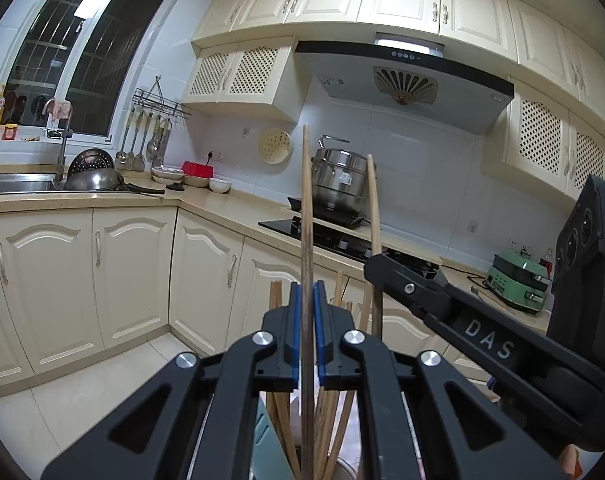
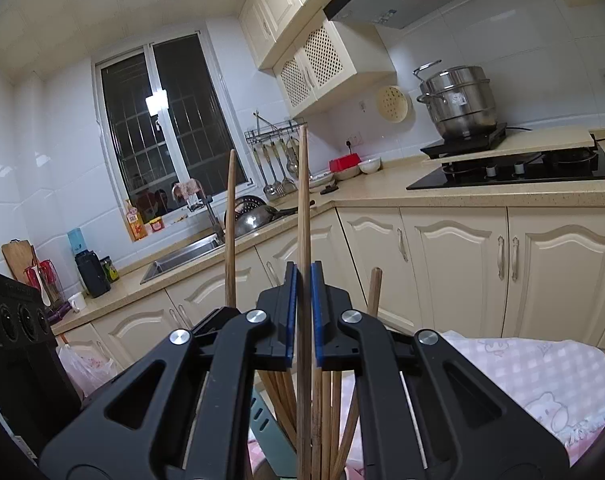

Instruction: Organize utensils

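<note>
A: What is each claw doing?

B: The left gripper [image 1: 307,334] has its blue pads pressed together on one upright wooden chopstick [image 1: 305,216]. The right gripper [image 2: 302,316] pinches a second chopstick [image 2: 302,208] the same way, also upright.

A: And where are they relative to the holder?

B: Both chopsticks stand directly above the chopstick holder [image 2: 262,416], a pale teal container low in each view. Their lower ends run down among the bundle of chopsticks [image 2: 326,412] already standing in it. I cannot tell whether the tips have reached the bottom; the gripper bodies hide that part.

A: So which step is this?

B: I judge it to be the insertion step: each hand is lowering a stick into the holder, with the claws just beside each other over it.

A: What does the next move need?

B: Probably keeping each stick vertical so it slides between its neighbours rather than jamming against them, then spreading the pads only once it is seated. The two claws are close above the holder, so opening them risks a knock.
</note>
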Action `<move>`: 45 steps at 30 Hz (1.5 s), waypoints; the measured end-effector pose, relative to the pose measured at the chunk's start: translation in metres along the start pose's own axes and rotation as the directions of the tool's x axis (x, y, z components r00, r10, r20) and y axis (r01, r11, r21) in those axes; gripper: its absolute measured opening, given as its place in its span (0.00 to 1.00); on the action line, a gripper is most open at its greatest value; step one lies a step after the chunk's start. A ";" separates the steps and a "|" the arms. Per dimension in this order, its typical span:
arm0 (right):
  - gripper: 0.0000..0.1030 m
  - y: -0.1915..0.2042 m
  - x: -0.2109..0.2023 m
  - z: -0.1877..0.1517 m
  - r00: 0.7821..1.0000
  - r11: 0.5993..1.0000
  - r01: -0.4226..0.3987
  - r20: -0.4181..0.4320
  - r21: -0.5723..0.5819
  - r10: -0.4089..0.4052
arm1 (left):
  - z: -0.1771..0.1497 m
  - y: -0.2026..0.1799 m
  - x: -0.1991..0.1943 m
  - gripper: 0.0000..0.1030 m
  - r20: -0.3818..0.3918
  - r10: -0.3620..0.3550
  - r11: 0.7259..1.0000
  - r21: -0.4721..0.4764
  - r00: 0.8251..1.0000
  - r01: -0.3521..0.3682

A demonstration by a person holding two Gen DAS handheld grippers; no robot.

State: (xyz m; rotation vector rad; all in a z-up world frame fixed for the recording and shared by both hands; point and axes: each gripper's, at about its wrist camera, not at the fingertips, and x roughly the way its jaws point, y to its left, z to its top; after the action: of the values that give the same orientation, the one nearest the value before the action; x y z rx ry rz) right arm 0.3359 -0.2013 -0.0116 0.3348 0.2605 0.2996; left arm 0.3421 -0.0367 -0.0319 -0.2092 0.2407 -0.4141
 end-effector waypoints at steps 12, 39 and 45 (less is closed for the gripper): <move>0.92 -0.009 -0.028 -0.001 0.998 0.998 0.056 0.007 0.032 -0.056 | -0.005 0.008 -0.023 0.85 -0.007 0.035 0.999 0.017 0.999 -0.035; 0.94 0.032 -0.190 -0.007 0.972 0.981 0.182 -0.136 -0.064 -0.189 | 0.001 -0.067 -0.210 0.96 -0.044 0.358 0.922 0.174 0.933 -0.346; 0.94 0.046 -0.222 -0.021 0.963 0.968 0.218 -0.134 -0.124 -0.234 | -0.011 -0.085 -0.244 0.96 -0.045 0.385 0.910 0.184 0.922 -0.371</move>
State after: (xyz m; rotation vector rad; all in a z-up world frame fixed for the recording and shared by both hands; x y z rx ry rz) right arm 0.1131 -0.2268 0.0298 0.1729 0.4233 0.1118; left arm 0.0914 -0.0119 0.0241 0.0269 0.3163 -0.0552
